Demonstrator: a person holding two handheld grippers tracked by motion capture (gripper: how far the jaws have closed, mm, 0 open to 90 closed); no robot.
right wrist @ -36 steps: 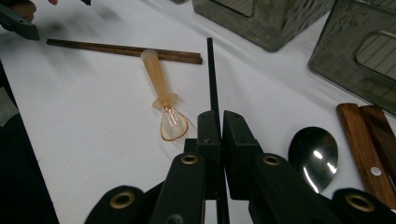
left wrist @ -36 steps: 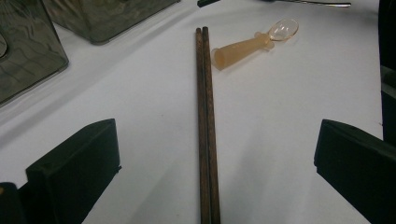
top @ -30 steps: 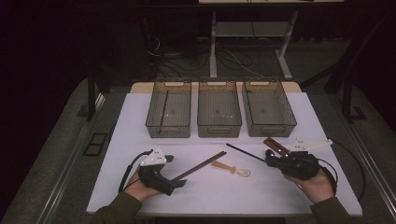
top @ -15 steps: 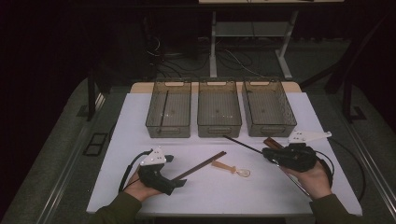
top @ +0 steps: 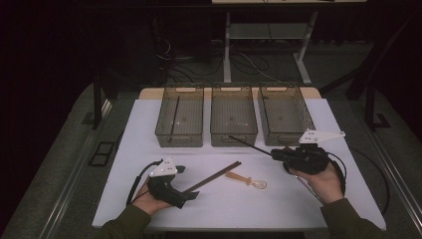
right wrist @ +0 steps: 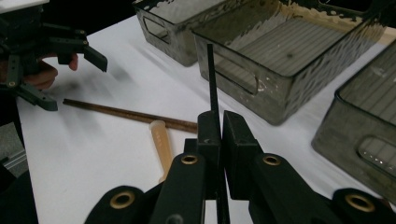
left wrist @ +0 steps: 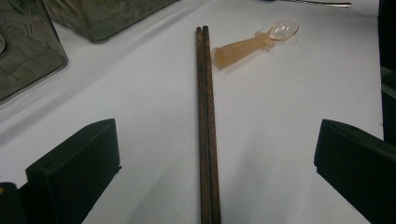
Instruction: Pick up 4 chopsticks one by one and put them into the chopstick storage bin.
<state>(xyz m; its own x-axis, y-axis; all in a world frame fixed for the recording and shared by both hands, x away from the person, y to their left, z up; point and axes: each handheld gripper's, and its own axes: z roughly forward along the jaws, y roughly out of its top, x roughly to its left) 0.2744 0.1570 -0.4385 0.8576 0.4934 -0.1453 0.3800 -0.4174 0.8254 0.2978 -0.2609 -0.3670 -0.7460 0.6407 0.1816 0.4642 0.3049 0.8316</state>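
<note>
The right hand-held gripper (top: 274, 154) has lifted its black chopstick (top: 249, 146) (tip toward the bins).

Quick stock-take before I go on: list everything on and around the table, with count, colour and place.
Bins: three, smoky clear, row at the table's far edge.
Black stick: one, clamped in the right gripper, pointing toward the bins.
Thin dark stick: one, inside the left bin.
Wooden chopsticks: one pair, brown, table centre.
Spoon: one, amber translucent, beside the chopsticks.
Table: one, white.
Left gripper: black, open, jaws either side of the chopsticks.
Right gripper: black, shut.
</note>
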